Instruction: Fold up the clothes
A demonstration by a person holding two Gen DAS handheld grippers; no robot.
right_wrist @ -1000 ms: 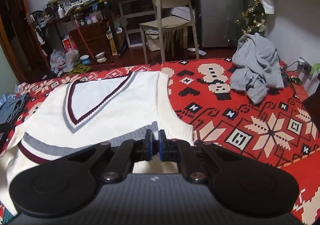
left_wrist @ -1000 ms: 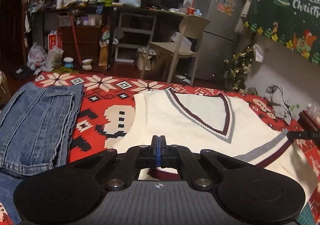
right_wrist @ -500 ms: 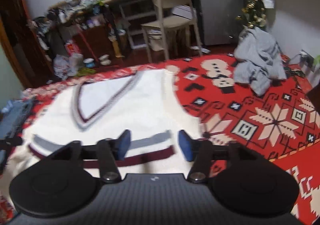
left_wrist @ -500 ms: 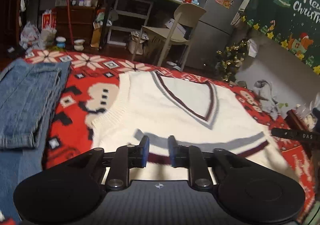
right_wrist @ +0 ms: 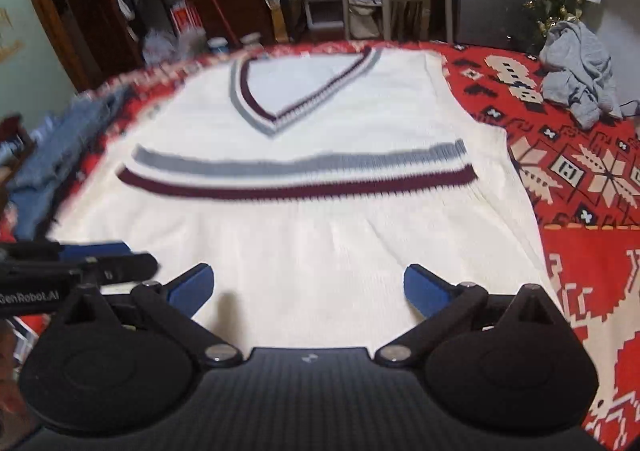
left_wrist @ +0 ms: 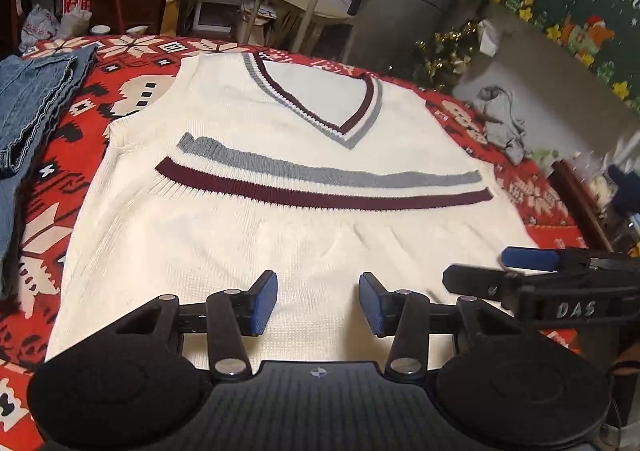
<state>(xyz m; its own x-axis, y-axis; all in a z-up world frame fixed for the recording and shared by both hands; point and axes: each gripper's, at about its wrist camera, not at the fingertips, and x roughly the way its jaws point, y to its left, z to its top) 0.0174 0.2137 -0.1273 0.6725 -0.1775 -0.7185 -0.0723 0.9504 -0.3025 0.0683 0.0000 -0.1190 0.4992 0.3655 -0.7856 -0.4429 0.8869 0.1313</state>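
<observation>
Since the earlier frames both claws have been parted and drawn back, and the hem they pinched has been laid across the chest of the vest. The left claw point(left_wrist: 318, 301) is spread with nothing between its blue pads, held just above the near fold edge of the vest point(left_wrist: 280, 219). The right claw point(right_wrist: 308, 287) is spread wider, likewise empty, over the same near edge. The vest is seen lying flat ahead of both claws, doubled over so that its grey and maroon hem stripes run just below the V-neck. It is a cream knit, ribbed at the hem and trimmed in grey and maroon at the collar. Beneath it a red patterned blanket point(right_wrist: 592, 187) is spread. Folded denim point(left_wrist: 28, 99) is seen to the left, and a crumpled grey garment point(right_wrist: 580, 71) far right.
</observation>
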